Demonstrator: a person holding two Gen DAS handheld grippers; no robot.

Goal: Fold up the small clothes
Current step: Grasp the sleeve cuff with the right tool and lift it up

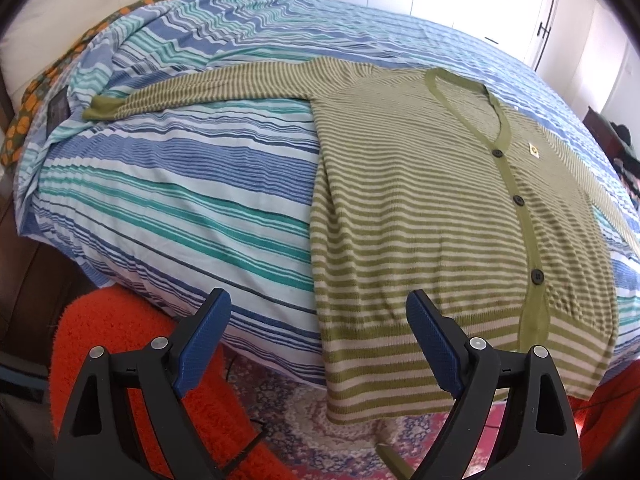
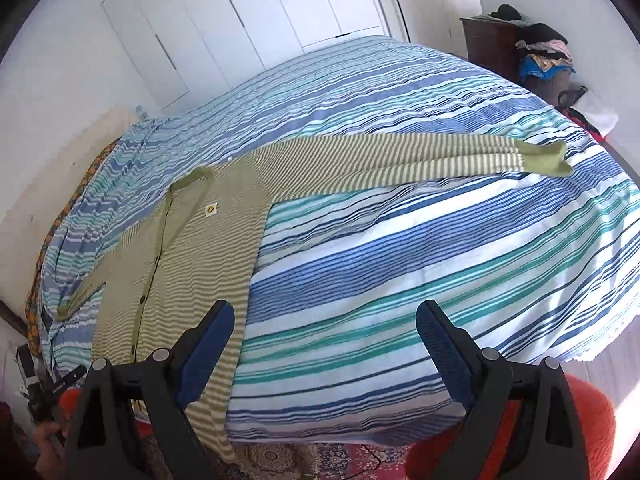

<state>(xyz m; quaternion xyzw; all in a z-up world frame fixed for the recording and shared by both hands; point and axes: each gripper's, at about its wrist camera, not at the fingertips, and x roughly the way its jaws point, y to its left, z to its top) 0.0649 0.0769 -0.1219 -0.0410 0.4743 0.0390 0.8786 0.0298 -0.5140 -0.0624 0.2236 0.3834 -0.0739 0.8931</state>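
With the green striped cardigan (image 1: 420,208) lying flat and buttoned on the bed (image 1: 180,200), hem hanging off the near edge, and both your left tool (image 1: 320,344) and right tool (image 2: 324,354) spread wide and empty, I'd pinch each cuff (image 2: 548,156) and fold the sleeves across the chest first.

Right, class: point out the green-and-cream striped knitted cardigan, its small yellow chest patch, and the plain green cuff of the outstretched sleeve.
Green-and-cream striped knitted cardigan (image 1: 408,208): left wrist view, on the front panel.
Small yellow chest patch (image 1: 533,151): left wrist view, patch centre.
Plain green cuff (image 2: 544,158): right wrist view, end of the outstretched sleeve.
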